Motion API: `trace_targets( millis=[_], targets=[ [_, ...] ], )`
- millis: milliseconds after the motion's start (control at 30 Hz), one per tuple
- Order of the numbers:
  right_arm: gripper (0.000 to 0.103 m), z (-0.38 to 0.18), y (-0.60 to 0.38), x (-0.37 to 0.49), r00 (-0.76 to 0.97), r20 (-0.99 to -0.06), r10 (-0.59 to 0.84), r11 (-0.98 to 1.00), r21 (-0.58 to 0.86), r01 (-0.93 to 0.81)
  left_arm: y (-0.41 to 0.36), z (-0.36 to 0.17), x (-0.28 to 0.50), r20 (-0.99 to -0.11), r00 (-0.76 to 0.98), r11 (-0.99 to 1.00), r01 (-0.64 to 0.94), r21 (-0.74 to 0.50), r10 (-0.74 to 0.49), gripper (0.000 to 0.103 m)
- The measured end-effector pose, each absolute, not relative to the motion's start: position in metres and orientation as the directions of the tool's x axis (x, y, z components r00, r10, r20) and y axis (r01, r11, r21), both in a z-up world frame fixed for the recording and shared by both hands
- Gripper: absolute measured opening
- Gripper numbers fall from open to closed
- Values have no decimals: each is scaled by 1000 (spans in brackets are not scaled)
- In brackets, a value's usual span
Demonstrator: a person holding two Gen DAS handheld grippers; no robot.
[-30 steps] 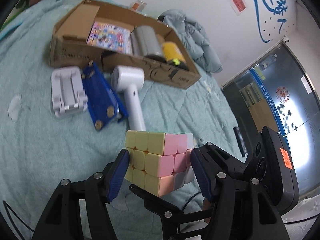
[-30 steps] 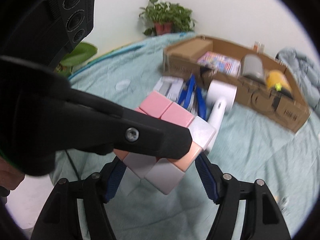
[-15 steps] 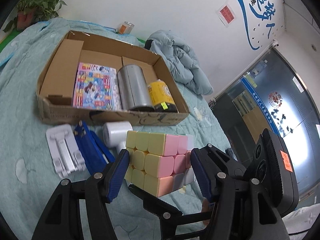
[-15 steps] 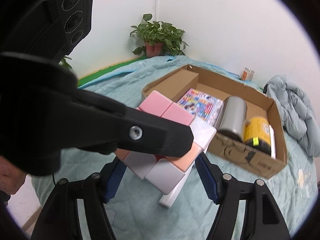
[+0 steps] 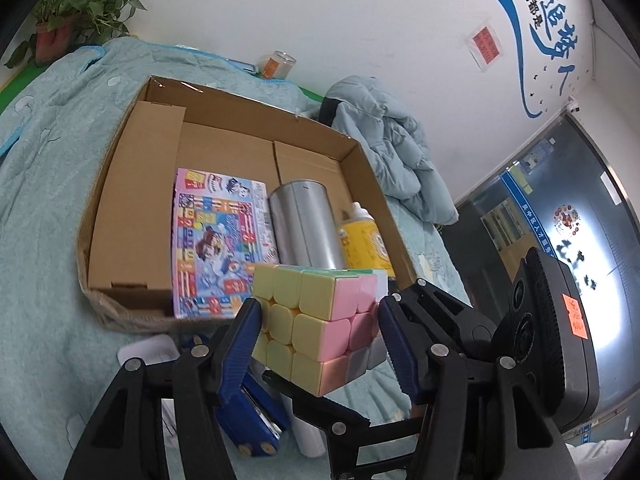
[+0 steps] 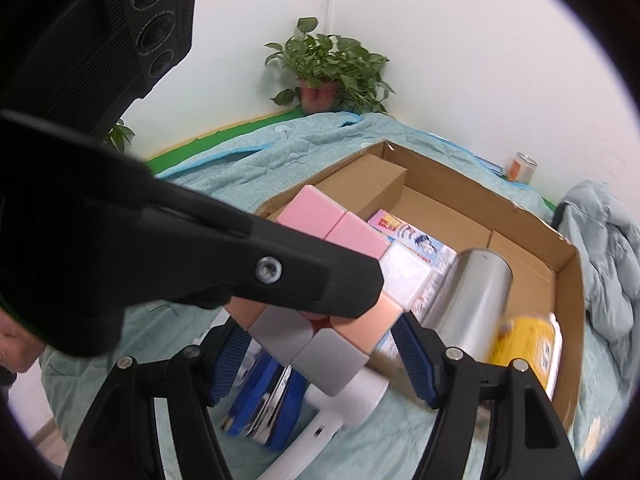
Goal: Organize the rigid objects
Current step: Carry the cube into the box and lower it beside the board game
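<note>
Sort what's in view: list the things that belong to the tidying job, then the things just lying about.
Job: puzzle cube, cardboard box, picture book, metal can, yellow bottle, white dryer, blue tool.
Lying about: potted plant, jacket, jar.

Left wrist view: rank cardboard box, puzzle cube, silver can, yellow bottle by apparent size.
1. cardboard box
2. puzzle cube, though nearness to the camera inflates it
3. silver can
4. yellow bottle, partly hidden

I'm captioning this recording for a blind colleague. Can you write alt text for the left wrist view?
The left gripper and the right gripper together hold a pastel puzzle cube in front of an open cardboard box on a teal quilt. Inside the box lie a colourful booklet, a silver can and a yellow bottle.
</note>
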State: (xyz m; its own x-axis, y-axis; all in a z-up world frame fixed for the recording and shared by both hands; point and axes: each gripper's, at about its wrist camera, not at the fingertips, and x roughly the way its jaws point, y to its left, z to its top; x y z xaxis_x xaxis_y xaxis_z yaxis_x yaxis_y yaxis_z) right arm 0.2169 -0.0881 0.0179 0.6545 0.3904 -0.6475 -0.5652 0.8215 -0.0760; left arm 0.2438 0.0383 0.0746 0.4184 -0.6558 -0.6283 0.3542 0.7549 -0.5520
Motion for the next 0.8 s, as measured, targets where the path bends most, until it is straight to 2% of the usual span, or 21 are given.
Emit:
trace_targets(
  millis=[233, 300, 333, 467, 533, 633, 800],
  targets=[
    [69, -2, -94, 278, 551, -719, 424, 808, 25, -589, 40, 50, 292, -688, 414, 803, 304, -512, -596, 50],
    [69, -13, -93, 296, 509, -743, 435, 807, 70, -587, 42, 37, 303, -707, 393, 809, 278, -518, -588, 47],
    [69, -21, -92, 305, 482, -761, 433, 809, 92, -581, 42, 30, 308, -717, 382, 812, 265, -520, -583, 43],
    [69, -41, -86, 321, 419, -802, 426, 813, 135, -567, 48, 5, 315, -731, 353, 811, 240, -533, -585, 38],
    [69, -46, -86, 329, 416, -802, 430, 807, 135, -575, 52, -1, 315, -741, 351, 820, 231, -524, -572, 30],
    [66, -44, -99, 320, 426, -779, 460, 803, 161, -573, 60, -7, 316, -725, 359, 808, 217, -548, -588, 28],
    [58, -41, -99, 311, 422, -764, 487, 801, 198, -565, 67, -6, 315, -739, 394, 836, 206, -508, -546, 27]
  ],
)
